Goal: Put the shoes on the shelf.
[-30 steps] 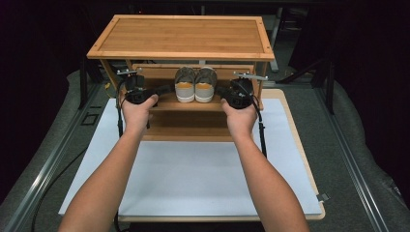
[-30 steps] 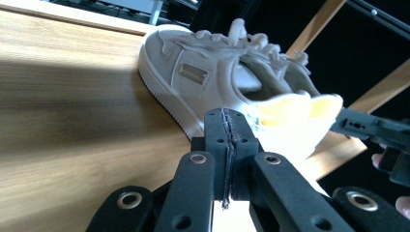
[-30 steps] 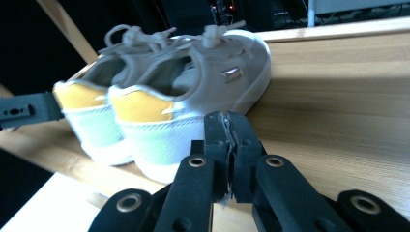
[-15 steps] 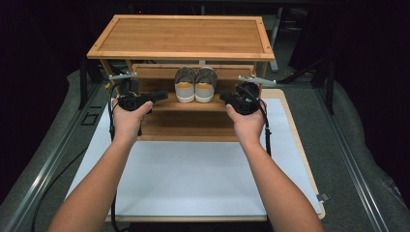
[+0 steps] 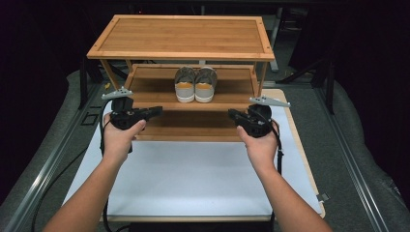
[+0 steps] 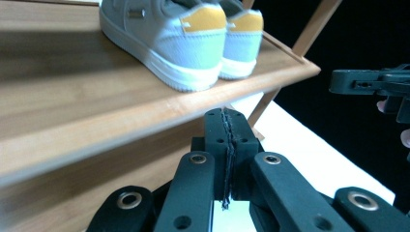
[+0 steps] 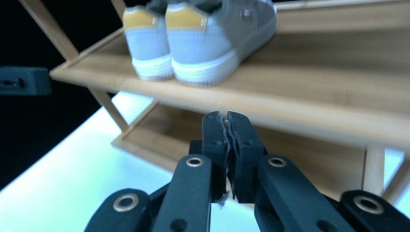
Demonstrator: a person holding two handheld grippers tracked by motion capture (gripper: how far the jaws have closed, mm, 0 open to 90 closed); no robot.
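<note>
1. Nearest the person: the white mat covers the table from the near edge up to the rack; nothing lies on it.
2. Both hands have drawn back and apart since a second ago. Then they sat close against the middle shelf, either side of the shoes; now they hang in front of the rack's lower front rail, wider spaced.
3. Left gripper: hovers by the rack's left front leg, jaws pointing inward toward the centre. In the left gripper view its jaws are pressed together, nothing between them.
4. Right gripper: mirrors it by the right front leg, also aimed inward. In the right gripper view the jaws are likewise pressed together, empty.
5. Farther back: the pair of shoes, grey with yellow heel tabs and white soles, stands side by side, touching, at the centre of the middle shelf, heels toward the front edge. Neither gripper touches them.
6. Above: the rack's top shelf is bare.
7. Judgement: with the shoes set square and both tools withdrawn empty, placement looks complete; this reads as the retreat after release.
</note>
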